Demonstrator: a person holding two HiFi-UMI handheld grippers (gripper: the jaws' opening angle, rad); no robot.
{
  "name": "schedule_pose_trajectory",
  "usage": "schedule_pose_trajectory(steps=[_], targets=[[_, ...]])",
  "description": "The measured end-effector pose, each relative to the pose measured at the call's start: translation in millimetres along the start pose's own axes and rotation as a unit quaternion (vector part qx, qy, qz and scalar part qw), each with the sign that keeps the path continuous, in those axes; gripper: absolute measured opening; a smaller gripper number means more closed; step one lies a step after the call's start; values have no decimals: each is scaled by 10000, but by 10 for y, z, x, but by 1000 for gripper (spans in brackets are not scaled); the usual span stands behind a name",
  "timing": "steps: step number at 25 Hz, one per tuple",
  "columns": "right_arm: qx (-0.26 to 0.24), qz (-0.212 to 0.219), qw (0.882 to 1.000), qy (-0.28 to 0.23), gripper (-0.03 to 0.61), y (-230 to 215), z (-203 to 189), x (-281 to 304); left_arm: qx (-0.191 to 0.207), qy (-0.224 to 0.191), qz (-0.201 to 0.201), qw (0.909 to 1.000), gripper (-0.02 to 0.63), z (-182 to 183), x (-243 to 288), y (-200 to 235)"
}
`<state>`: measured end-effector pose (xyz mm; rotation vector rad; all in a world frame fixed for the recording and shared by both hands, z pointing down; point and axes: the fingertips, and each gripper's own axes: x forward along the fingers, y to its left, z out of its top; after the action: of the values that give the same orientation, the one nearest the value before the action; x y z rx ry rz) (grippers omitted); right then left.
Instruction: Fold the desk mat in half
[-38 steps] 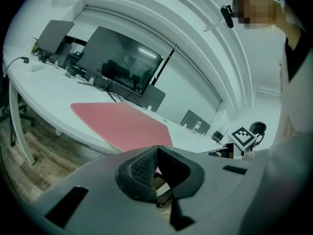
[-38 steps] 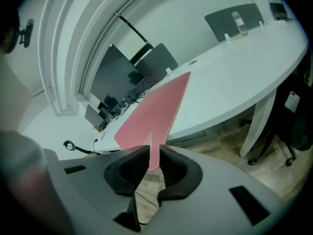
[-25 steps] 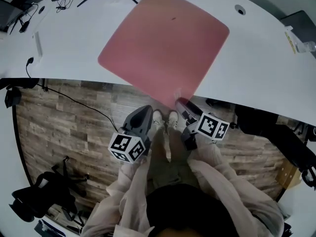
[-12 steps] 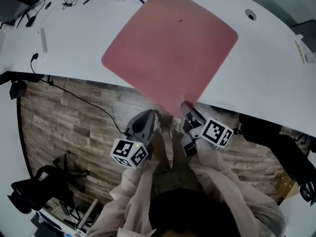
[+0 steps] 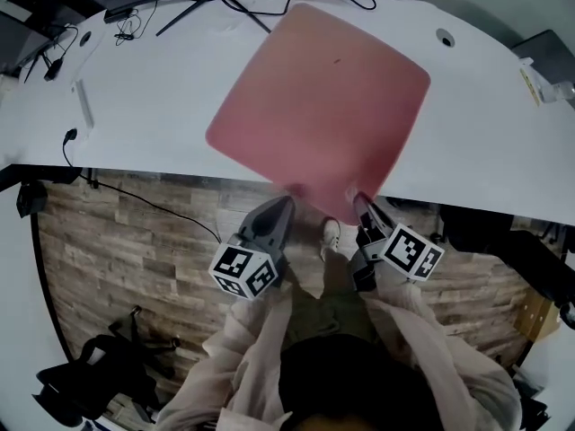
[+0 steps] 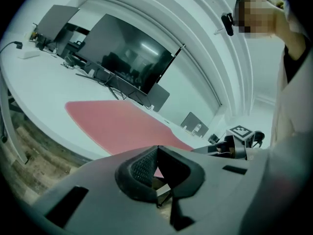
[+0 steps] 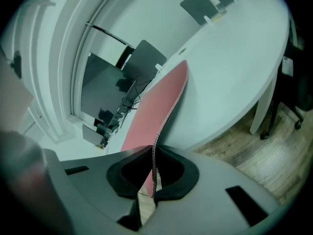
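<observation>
Head view: left tool [image 5: 287, 202] and right tool [image 5: 358, 199], raised side-by-side, pinch the desk mat [image 5: 323, 97].

Desk mat [image 5: 328, 106] on table [image 5: 144, 106], near corner overhanging front edge; right gripper [image 5: 358, 199] clamped on that corner, left gripper [image 5: 287, 201] just left of it. Monitor [image 6: 124, 58] behind mat.

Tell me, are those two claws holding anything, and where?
Both are shut on the desk mat. The right gripper and the left gripper each pinch its near edge, at the corner overhanging the table.
</observation>
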<state>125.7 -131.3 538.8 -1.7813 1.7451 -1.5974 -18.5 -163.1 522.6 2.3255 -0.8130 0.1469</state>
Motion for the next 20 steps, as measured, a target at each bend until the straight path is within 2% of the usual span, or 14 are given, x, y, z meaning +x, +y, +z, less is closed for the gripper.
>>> schedule_pose_trajectory(steps=[3, 7, 9, 13, 20], targets=[[-723, -260, 9967, -257, 32, 234, 65, 0, 123, 14, -242, 9996, 26, 220, -78, 138], [-976, -327, 9929, -595, 32, 535, 105, 92, 187, -14, -437, 9989, 26, 460, -202, 369], [-1268, -362, 9891, -663, 32, 657, 124, 157, 246, 8, -520, 9983, 26, 530, -239, 451], [-1831, -231, 9816, -494, 34, 890, 138, 354, 305, -9, -633, 9975, 26, 645, -302, 568], [-2059, 81, 9783, -217, 36, 1185, 182, 712, 274, -120, -598, 9978, 26, 744, -401, 704]])
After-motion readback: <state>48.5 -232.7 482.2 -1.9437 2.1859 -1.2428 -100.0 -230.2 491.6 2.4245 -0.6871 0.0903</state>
